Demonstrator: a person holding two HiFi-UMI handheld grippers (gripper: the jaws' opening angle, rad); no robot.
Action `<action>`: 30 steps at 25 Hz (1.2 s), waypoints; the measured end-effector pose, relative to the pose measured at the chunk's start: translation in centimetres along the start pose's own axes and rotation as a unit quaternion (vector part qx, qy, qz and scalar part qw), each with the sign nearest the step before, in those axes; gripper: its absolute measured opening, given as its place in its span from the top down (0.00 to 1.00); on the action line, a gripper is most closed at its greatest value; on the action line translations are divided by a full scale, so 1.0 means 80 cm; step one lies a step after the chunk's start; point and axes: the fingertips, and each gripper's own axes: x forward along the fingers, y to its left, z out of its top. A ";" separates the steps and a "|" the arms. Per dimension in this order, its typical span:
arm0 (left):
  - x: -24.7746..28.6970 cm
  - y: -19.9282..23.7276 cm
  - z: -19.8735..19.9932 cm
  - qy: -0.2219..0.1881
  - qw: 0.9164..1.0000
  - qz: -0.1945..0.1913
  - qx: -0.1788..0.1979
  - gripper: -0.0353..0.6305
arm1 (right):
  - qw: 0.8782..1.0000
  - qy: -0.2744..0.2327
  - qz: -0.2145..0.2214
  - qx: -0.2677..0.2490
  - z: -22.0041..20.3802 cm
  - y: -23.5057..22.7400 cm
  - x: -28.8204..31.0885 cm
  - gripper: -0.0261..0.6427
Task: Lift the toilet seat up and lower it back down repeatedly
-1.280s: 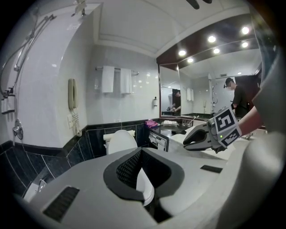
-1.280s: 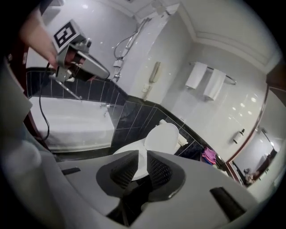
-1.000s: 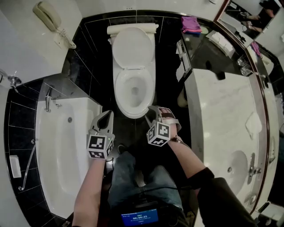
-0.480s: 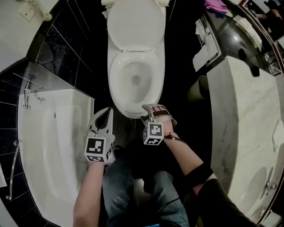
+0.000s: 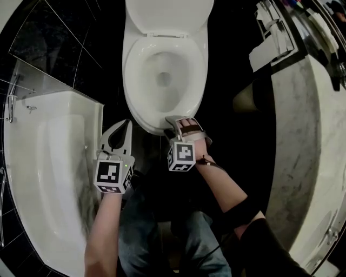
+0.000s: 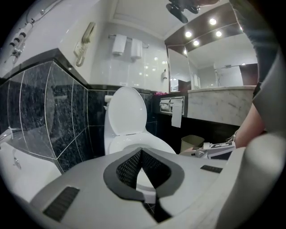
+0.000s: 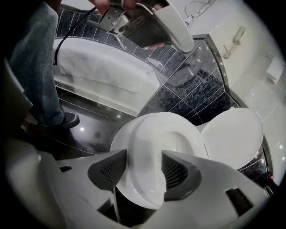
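The white toilet stands with its lid (image 5: 167, 13) raised against the tank and its seat (image 5: 132, 81) lying down on the bowl. My right gripper (image 5: 183, 123) is at the bowl's front edge. Its jaws have just been opening and stand wide, with the front of the seat (image 7: 147, 134) between them and neither pad pressing on it. My left gripper (image 5: 125, 125) hangs left of the bowl's front, tips together and nothing held. In the left gripper view its shut tips (image 6: 141, 150) point at the bowl (image 6: 134, 145) and the upright lid (image 6: 127, 109).
A white bathtub (image 5: 48, 162) runs along the left. A marble vanity counter (image 5: 319, 135) fills the right, with a paper holder (image 5: 270, 38) and a waste bin (image 5: 248, 97) beside the toilet. The person's jeans-clad legs (image 5: 146, 238) stand on the dark floor just behind the grippers.
Both grippers and the head camera have sunk toward the toilet's front. The right gripper has reached the seat's front edge with its jaws spread wider. The left stays shut.
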 end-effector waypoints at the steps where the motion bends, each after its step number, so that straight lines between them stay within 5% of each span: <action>1: 0.001 0.000 -0.002 0.000 1.000 -0.001 -0.002 0.97 | 1.000 -0.002 0.004 -0.005 0.001 0.002 0.000 0.59; 7: 0.003 -0.002 -0.006 0.003 1.000 -0.007 -0.008 0.97 | 0.999 0.016 0.034 -0.029 0.003 0.009 0.004 0.68; 19: -0.018 0.021 0.025 0.016 1.000 -0.005 -0.020 0.97 | 0.999 0.032 0.013 -0.017 0.019 -0.010 -0.027 0.69; 30: -0.046 0.050 0.175 0.015 0.999 -0.018 -0.023 0.97 | 0.999 0.032 -0.026 0.001 0.079 -0.137 -0.148 0.73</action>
